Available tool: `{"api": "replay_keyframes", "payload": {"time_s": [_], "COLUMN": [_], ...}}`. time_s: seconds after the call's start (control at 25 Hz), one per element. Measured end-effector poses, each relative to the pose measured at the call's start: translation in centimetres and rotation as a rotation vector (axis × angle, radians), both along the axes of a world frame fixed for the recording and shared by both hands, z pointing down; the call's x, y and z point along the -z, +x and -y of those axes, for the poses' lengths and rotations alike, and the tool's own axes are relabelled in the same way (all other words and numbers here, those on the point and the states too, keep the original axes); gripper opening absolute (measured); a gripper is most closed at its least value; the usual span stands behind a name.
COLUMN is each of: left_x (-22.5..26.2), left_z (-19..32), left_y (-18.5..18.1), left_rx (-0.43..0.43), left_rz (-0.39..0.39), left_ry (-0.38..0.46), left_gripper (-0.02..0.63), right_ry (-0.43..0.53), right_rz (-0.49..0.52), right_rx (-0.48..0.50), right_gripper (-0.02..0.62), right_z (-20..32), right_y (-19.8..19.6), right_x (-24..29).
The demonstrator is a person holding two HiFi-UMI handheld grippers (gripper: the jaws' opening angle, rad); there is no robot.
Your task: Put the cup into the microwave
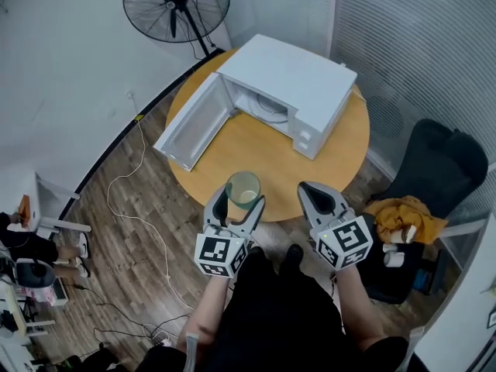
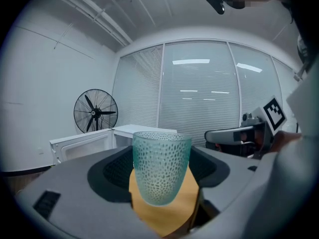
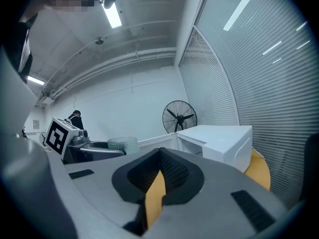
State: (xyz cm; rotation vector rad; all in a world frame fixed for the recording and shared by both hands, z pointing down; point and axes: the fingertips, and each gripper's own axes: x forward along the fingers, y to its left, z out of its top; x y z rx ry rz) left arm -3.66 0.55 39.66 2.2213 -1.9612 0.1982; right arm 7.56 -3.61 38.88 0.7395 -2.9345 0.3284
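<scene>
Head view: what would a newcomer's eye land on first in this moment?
The pale green dimpled cup, clamped in the left gripper over the near edge of the round wooden table. Beyond it the white microwave stands with its door swung wide open. The right gripper hangs shut and empty beside the cup.

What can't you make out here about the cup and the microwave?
1. Microwave cavity: in the head view, its own top hides most of it.
2. Inside of the cup: side-on in the left gripper view, too small in the head view.
3. Cup base: the left hand-held gripper covers it in the head view, so lifted or resting on the table is unclear.
4. Control panel: markings too small, head view.
</scene>
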Motion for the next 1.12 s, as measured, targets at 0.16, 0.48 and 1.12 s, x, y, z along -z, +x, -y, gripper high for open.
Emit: {"api": "replay_keyframes", "payload": {"time_s": [0.16, 0.48, 1.12], "left_x": [-0.7, -1.2, -1.5], "left_z": [0.8, 3.2, 13.6], "left_y": [0.2, -0.8, -6.7], "left_rx": [-0.002, -0.024, -0.115], "left_rz": [0.003, 0.001, -0.044], "left_ry": [-0.020, -0.019, 0.010], "left_gripper": [0.341, 0.341, 0.341], "right_ry": [-0.012, -0.013, 0.048], "right_rz": [0.004, -0.005, -0.052], "right_rx": [0.008, -0.008, -0.061], "right_gripper": [0.011, 0.011, 0.009], "right_z": [0.6, 2.7, 10.1], "right_y": [0.0, -1.0, -6.6], "right_x": [-0.5, -0.6, 1.6]}}
